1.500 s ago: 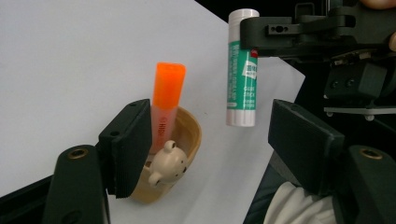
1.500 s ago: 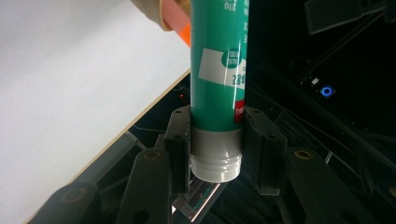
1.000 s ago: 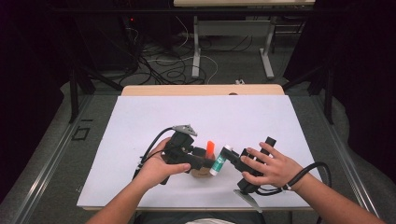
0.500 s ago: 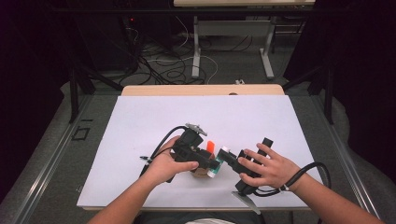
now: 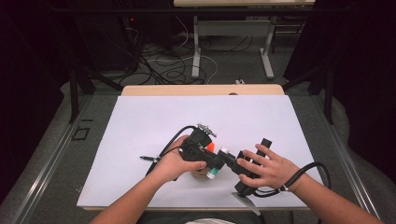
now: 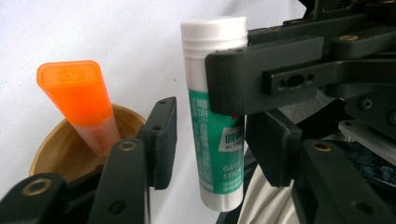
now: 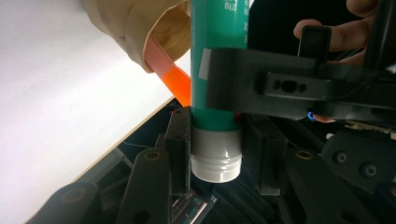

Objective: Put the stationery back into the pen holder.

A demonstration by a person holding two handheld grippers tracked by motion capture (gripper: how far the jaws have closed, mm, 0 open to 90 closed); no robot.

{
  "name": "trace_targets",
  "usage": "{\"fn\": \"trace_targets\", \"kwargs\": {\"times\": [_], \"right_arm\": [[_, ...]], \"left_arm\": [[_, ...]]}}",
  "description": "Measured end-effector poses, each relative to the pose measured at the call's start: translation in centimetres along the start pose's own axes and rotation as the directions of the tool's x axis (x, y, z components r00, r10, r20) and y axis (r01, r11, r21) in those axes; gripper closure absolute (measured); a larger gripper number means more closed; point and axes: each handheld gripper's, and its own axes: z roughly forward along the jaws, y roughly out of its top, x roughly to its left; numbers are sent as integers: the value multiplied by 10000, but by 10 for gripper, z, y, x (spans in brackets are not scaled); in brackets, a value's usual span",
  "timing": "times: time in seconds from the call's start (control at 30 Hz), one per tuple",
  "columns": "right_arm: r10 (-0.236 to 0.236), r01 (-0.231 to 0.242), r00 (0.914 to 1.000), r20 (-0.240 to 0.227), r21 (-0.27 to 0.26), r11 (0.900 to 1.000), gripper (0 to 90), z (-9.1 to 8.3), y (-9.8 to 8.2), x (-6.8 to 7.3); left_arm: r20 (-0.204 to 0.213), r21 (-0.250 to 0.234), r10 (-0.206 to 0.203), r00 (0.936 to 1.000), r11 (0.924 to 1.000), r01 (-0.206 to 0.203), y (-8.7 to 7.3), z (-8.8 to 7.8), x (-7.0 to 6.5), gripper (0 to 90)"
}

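Green-and-white glue stick (image 6: 215,126) is clamped at its cap end by the right gripper (image 7: 215,161), beside the cup (image 6: 60,154). Left gripper (image 6: 212,149) jaws have just been closing around its body, not yet pressing. Handover or uncapping is judged unfinished.

Glue stick (image 7: 214,60) btwn claw (image 7: 215,154) jaws

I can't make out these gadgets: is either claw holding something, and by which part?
The right claw grips the glue stick at its white cap end. The left claw has just been closing around the green body, not pressing yet.
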Motion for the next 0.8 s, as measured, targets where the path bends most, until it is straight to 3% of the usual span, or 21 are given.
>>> {"fn": "trace_targets", "kwargs": {"times": [0.23,0.53,0.8], "right_arm": [[-3,3,9999,-108,42,10000,650,0,0,0],[17,-18,10000,-42,-123,9999,650,1,0,-1],[866,-870,9960,-241,-141,9961,637,5,-4,-3]], "left_arm": [[-10,60,-186,9998,9998,186,1,1,-1,638],[73,-14,-708,9975,9975,708,-1,1,0,652],[237,-250,-1237,9920,9919,1243,-2,-1,5,654]]}}
